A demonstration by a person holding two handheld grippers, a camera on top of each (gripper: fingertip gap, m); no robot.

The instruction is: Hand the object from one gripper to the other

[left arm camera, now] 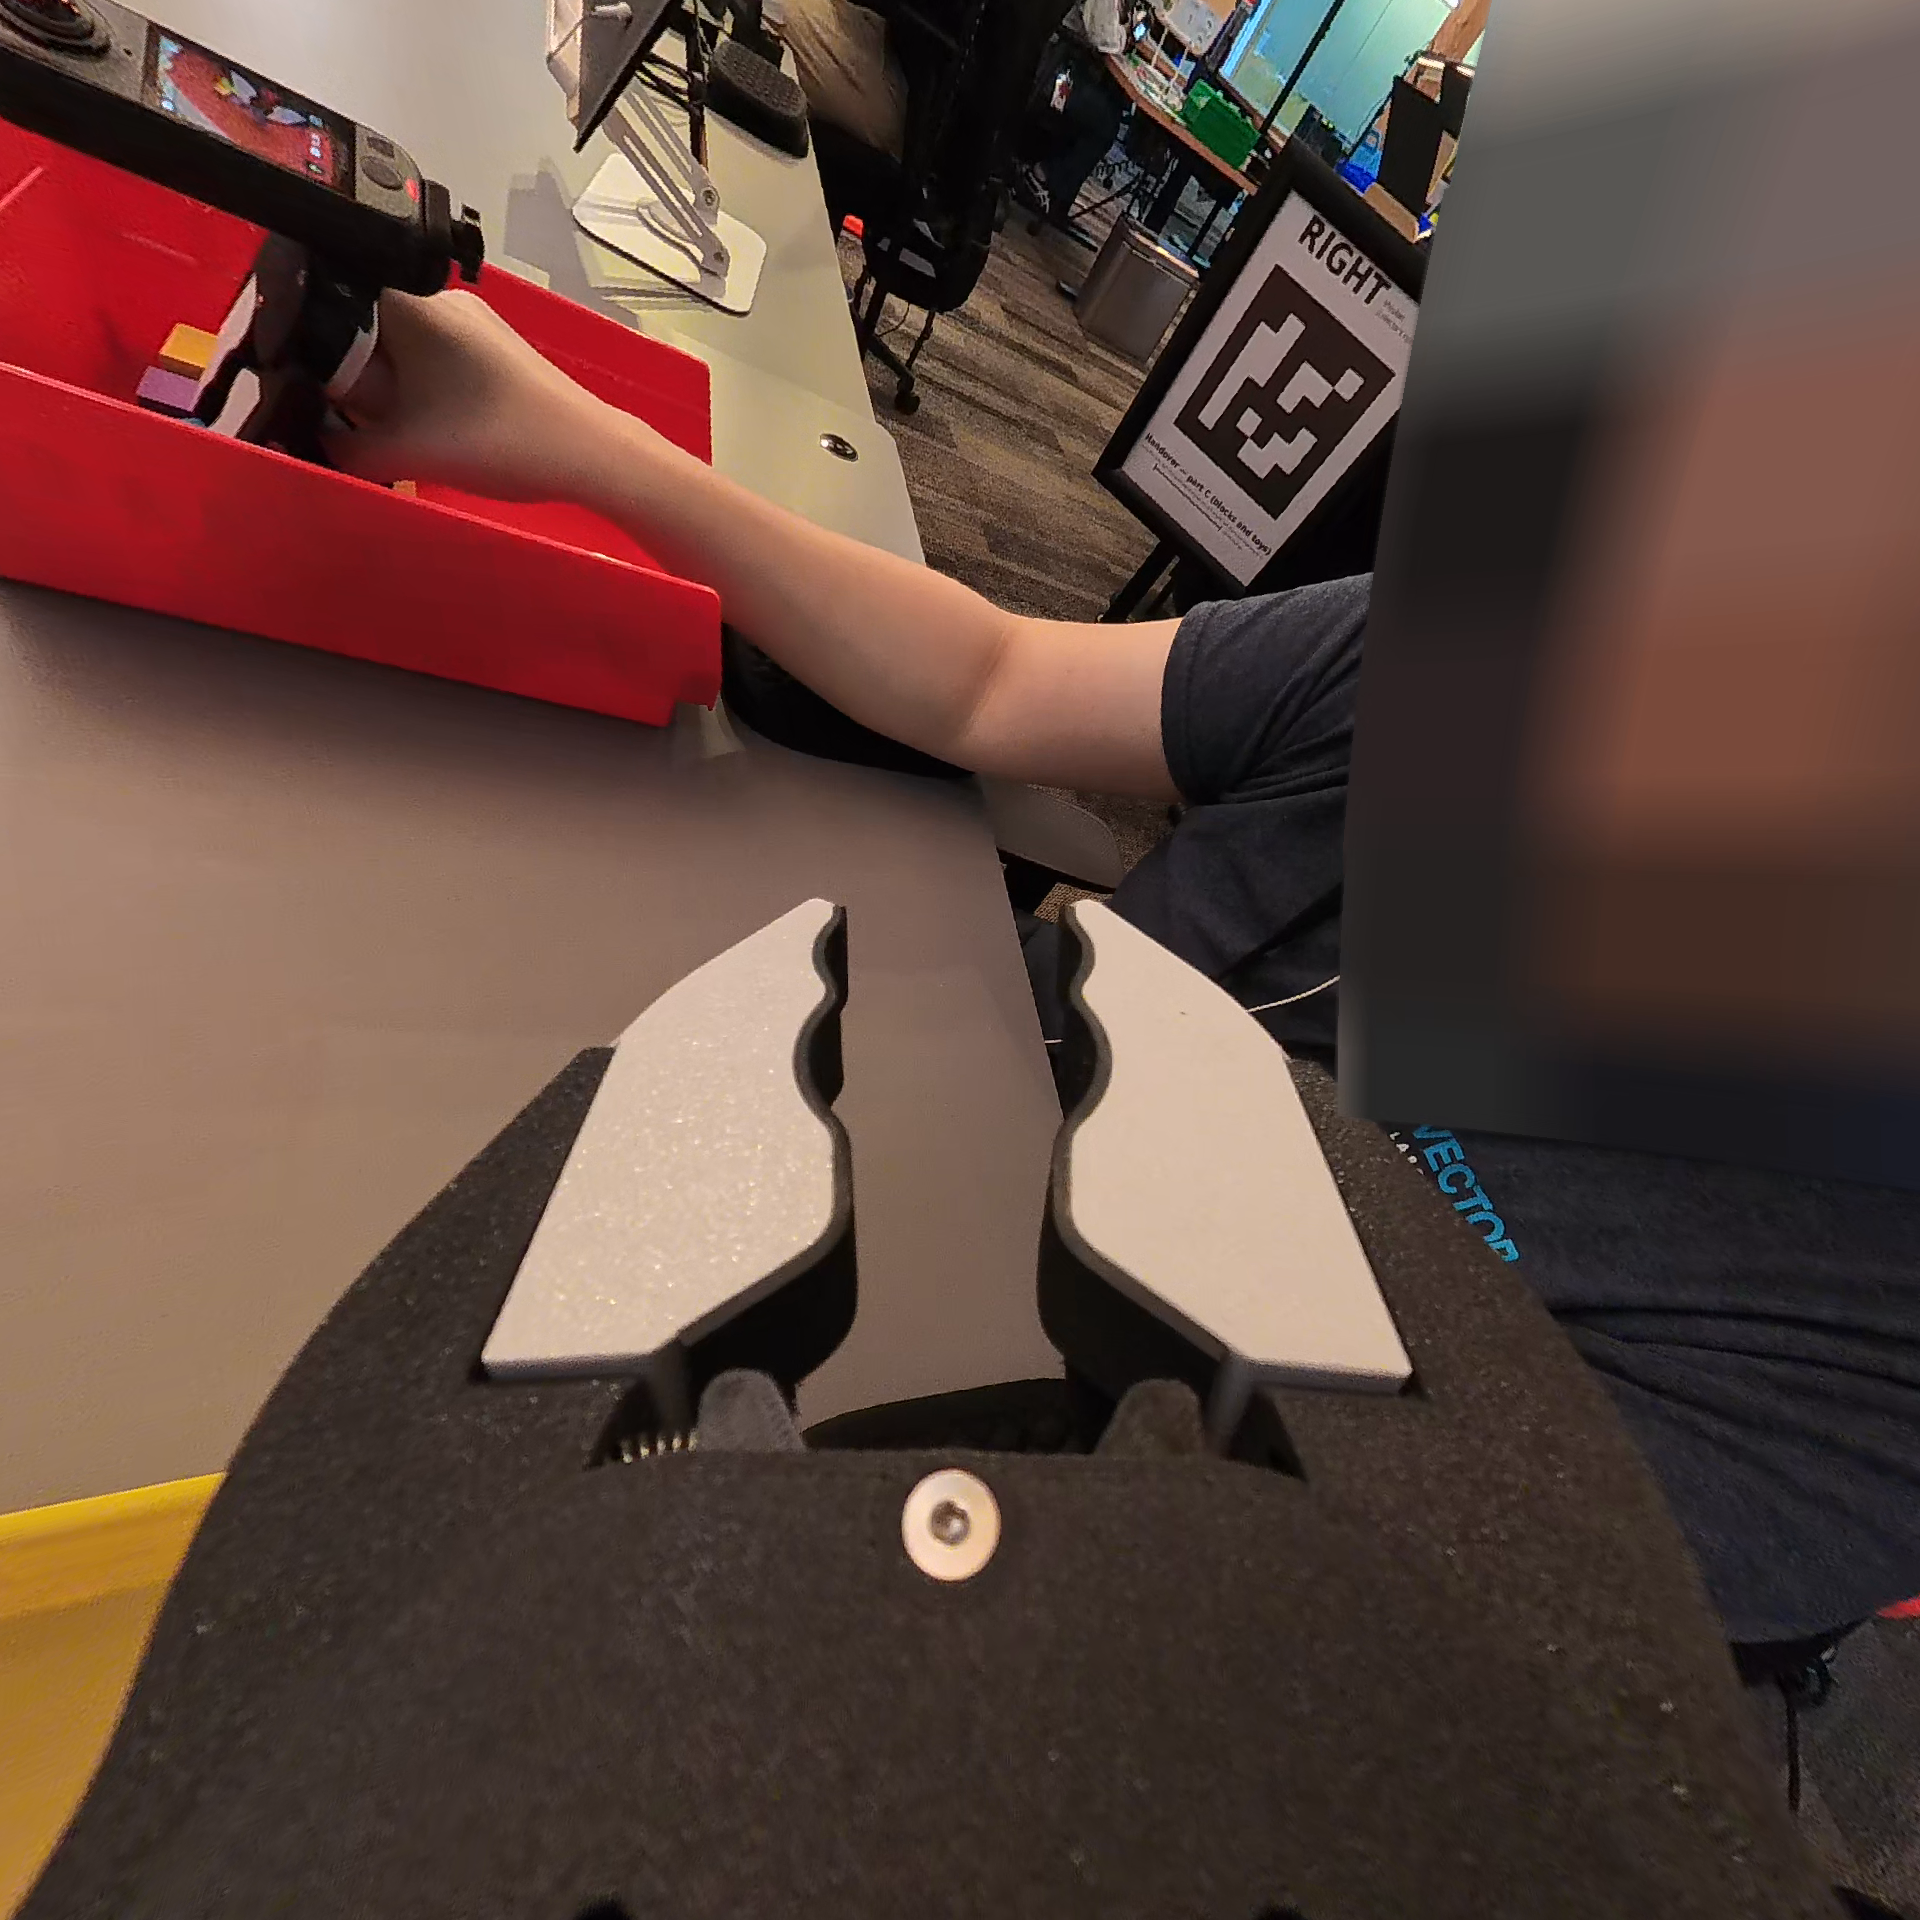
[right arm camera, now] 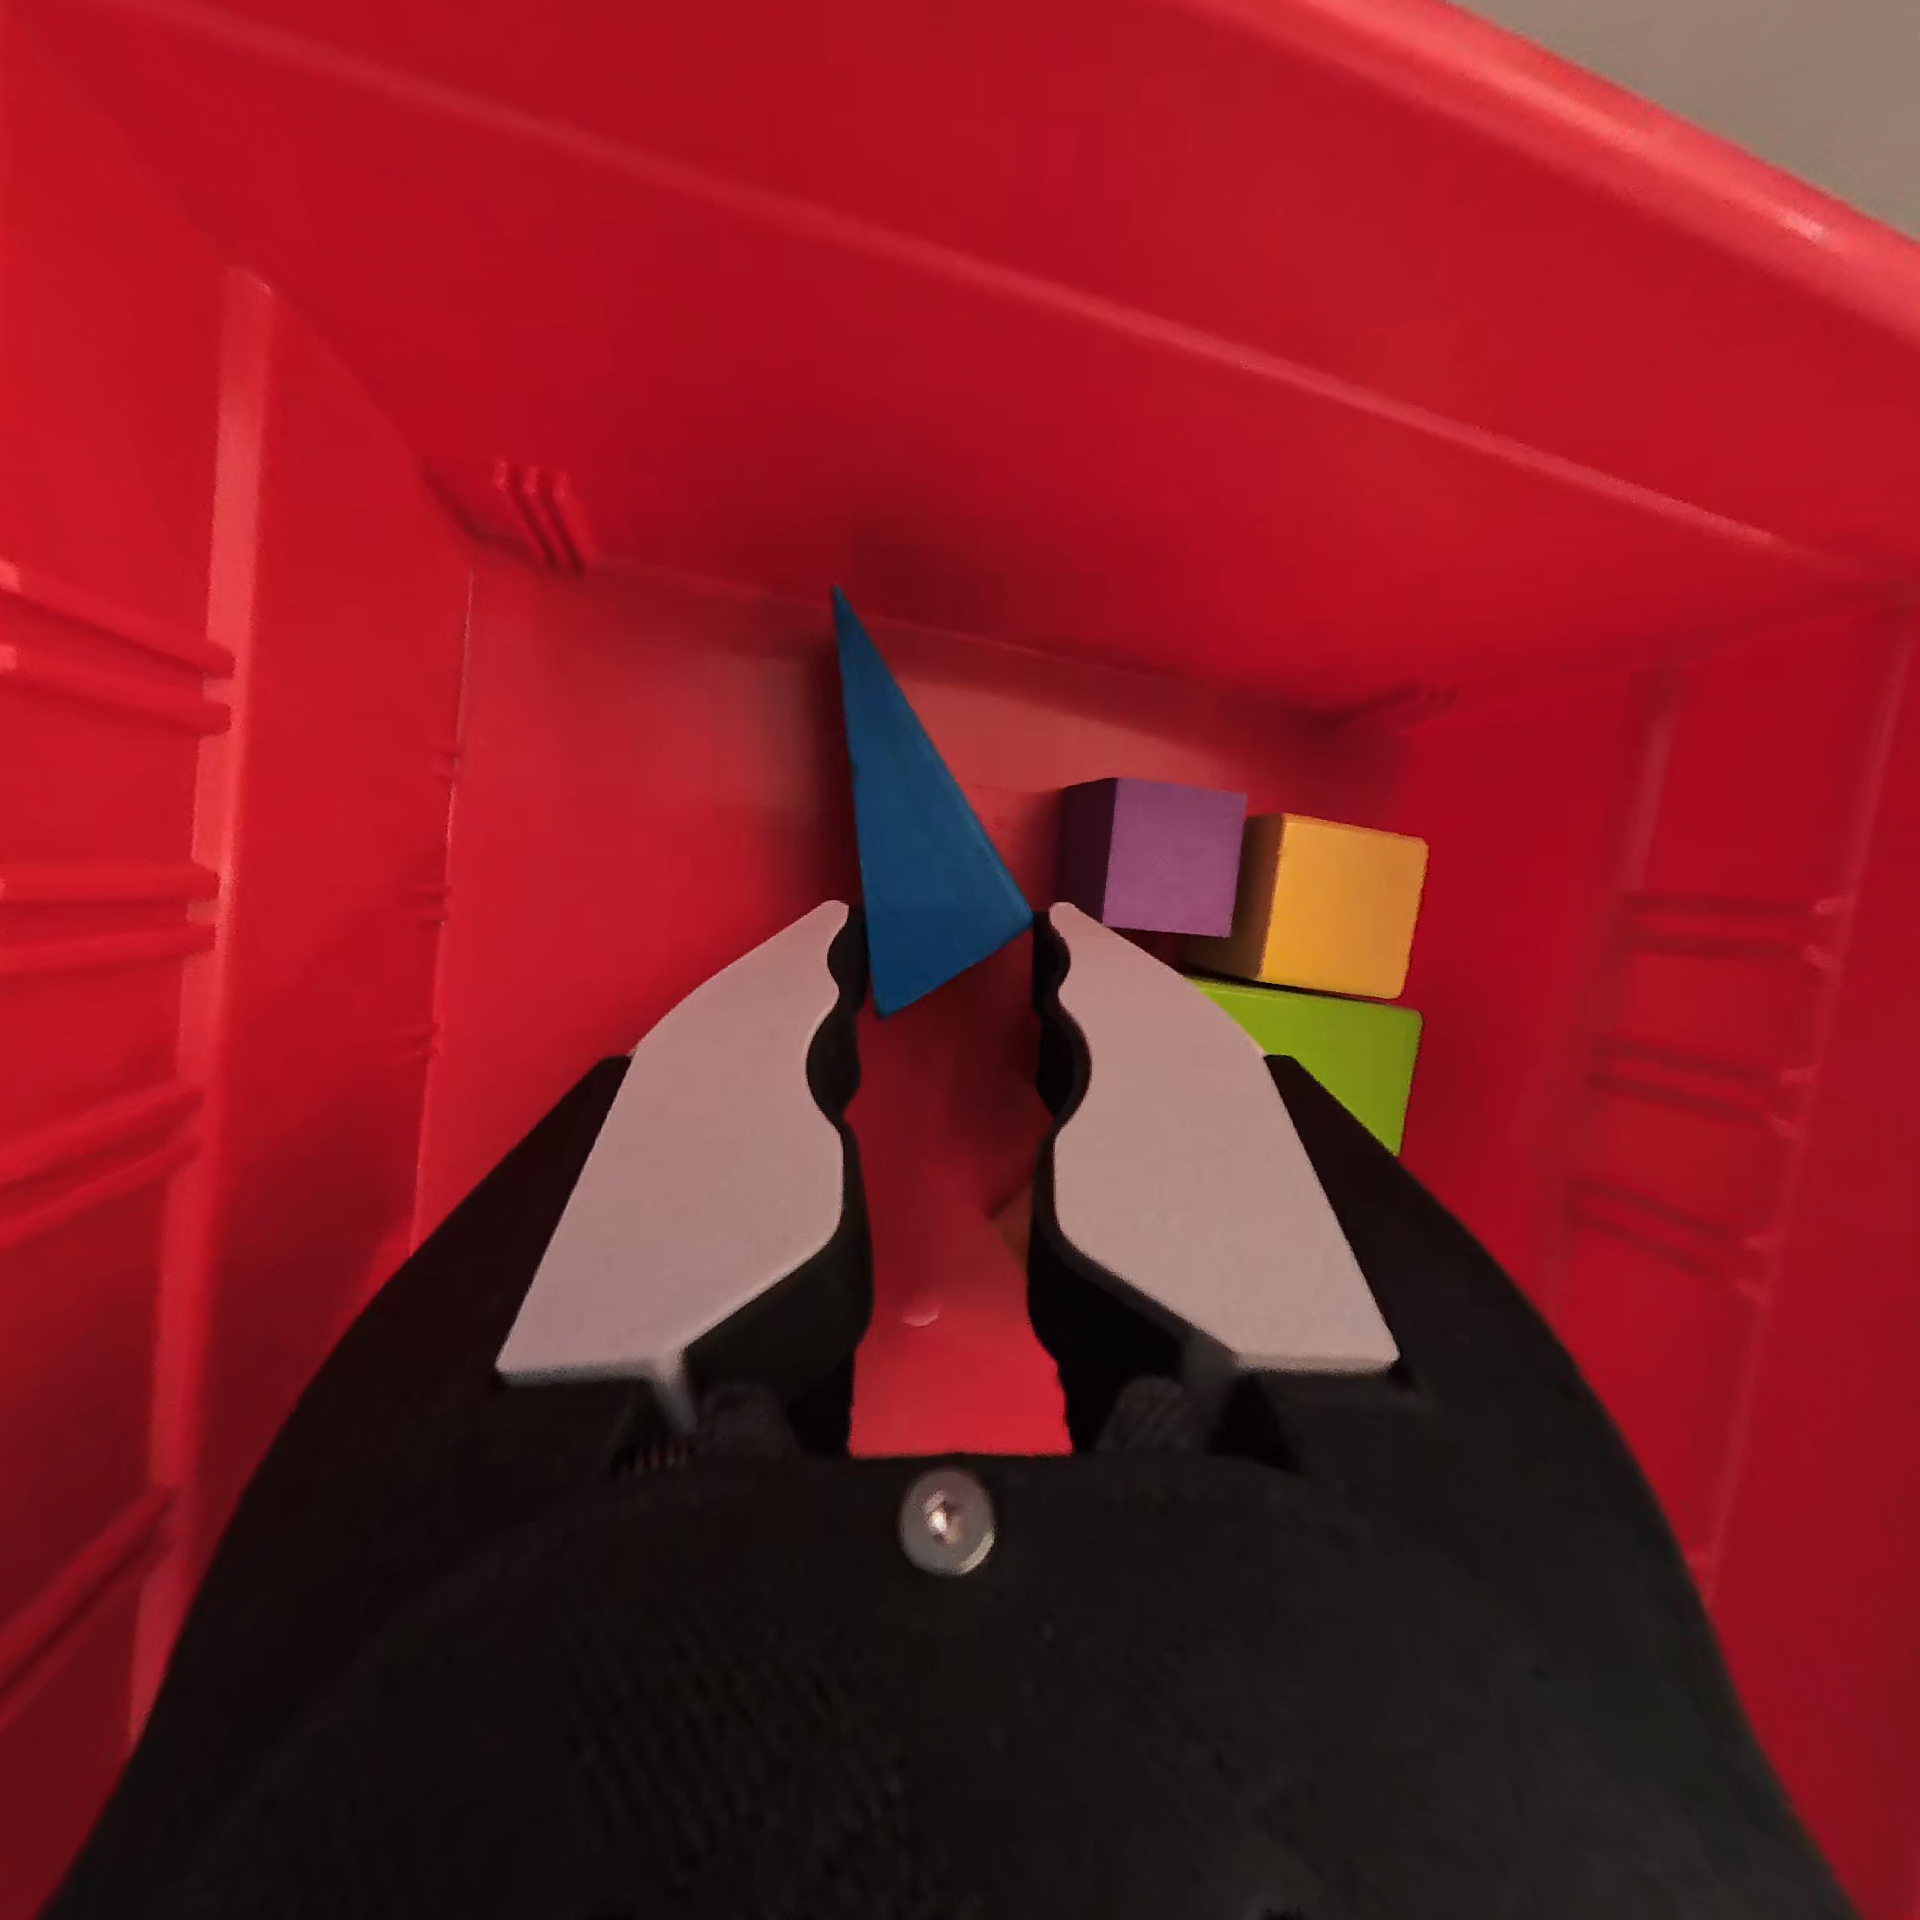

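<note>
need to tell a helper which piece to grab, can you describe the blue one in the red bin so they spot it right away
Look inside the red bin on the grey table. The blue block sits between the open right gripper fingertips, left of the purple block, orange block and green block. It is the only flat pointed triangle; the others are boxy.

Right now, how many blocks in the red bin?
4 in plain view: blue wedge between the right jaws' tips, purple cube beside it, orange block further right, green block below those. A sliver behind the right jaw may be another.
</note>
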